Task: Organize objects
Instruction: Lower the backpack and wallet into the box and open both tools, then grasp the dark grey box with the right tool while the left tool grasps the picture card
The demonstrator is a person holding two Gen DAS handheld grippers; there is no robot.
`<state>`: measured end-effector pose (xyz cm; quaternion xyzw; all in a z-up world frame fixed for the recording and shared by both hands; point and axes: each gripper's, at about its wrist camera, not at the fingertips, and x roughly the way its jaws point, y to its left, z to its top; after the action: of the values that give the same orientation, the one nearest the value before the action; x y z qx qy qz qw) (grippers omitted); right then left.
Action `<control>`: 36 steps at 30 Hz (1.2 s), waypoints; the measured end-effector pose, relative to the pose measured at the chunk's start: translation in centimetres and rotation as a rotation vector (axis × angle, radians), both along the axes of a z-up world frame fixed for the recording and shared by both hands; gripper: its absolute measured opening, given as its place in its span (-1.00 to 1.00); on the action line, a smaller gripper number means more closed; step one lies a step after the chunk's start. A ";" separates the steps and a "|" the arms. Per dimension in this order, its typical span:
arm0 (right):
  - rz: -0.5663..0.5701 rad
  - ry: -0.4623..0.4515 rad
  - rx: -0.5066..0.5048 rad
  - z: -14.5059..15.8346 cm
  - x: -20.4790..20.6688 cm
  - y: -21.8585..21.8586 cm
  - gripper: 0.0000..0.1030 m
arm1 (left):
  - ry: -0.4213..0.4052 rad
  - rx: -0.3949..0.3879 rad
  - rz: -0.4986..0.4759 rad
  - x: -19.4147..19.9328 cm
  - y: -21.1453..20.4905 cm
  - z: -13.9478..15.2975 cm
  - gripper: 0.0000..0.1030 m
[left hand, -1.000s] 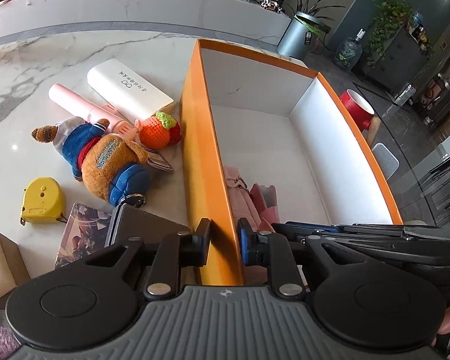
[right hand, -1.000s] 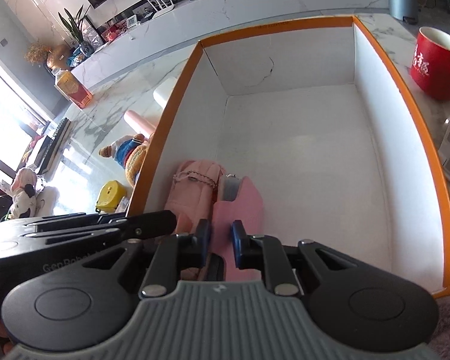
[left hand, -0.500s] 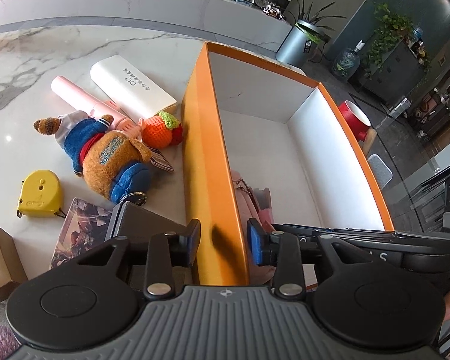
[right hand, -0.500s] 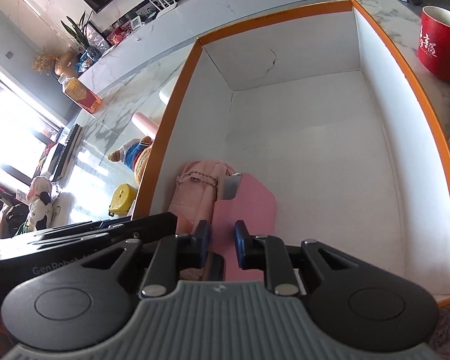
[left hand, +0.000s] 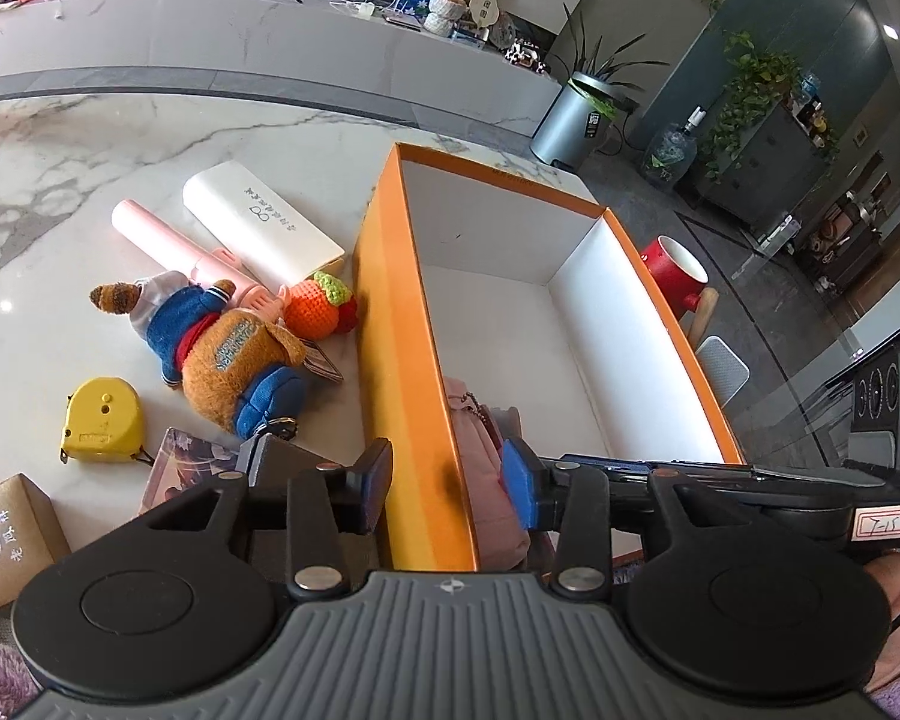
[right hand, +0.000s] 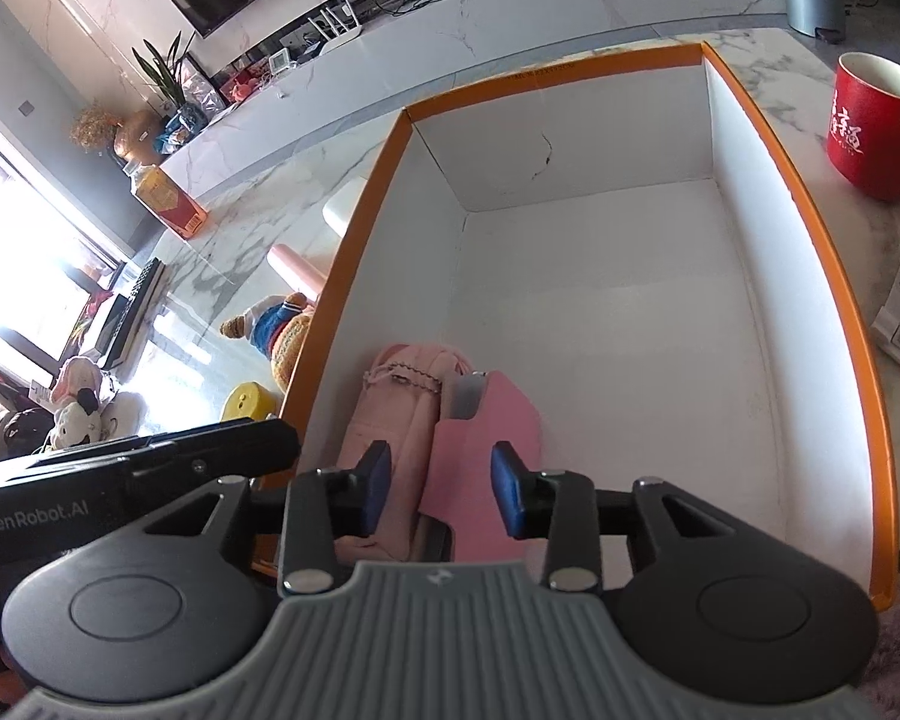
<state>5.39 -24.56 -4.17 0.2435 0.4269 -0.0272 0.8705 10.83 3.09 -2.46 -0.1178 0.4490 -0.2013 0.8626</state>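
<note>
At the far left of my left view a tan cardboard gift box (left hand: pixel 9 534) is cut off by the frame edge. Next come a yellow tape measure (left hand: pixel 101 419) and a printed card pack (left hand: pixel 189 456), half hidden behind my left gripper (left hand: pixel 447 480). A brown plush bear in blue clothes (left hand: pixel 222 348) lies on the white marble desk (left hand: pixel 150 138), head towards the upper left. Beyond it a pale pink tube (left hand: pixel 168 243) and a white rectangular power bank (left hand: pixel 261 222) lie side by side, long axes running from upper left to lower right. An orange crocheted fruit (left hand: pixel 318 309) sits just beside the box wall.

My left jaws are opening, straddling the near left wall of the orange cardboard box with the white inside (left hand: pixel 402 324); the pads stand clear of it. The box's long axis runs away from me.

In the box's near left corner lie a soft pink pouch with a bead chain (right hand: pixel 390 420) and, touching it on the right, a flat pink case with a grey clip (right hand: pixel 486 456); both point lengthwise along the box. Their near ends are hidden behind my right gripper (right hand: pixel 441 486), so what the case is, I can only guess. My right jaws are opening, with the case between them and neither pad pressing on it.

A red mug with white lettering (right hand: pixel 870 126) stands outside the box's right wall.
</note>
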 end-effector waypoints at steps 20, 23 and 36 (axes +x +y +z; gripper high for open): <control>0.319 -0.164 -0.159 4.0 1.1 9.2 -0.22 | -0.005 0.246 0.050 -3.1 9.1 1.1 -0.08; 0.417 -0.148 -0.250 3.5 1.7 11.6 -0.17 | -0.003 0.287 -0.011 -3.6 9.3 0.3 -0.05; 0.662 0.004 -0.752 -3.3 3.3 19.6 0.09 | 0.019 0.348 -0.137 -2.7 9.0 -3.2 -0.03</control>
<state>8.74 -5.00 -7.52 -0.2360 0.4433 0.0982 0.8591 8.11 12.09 -5.70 0.0622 0.4922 -0.1777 0.8499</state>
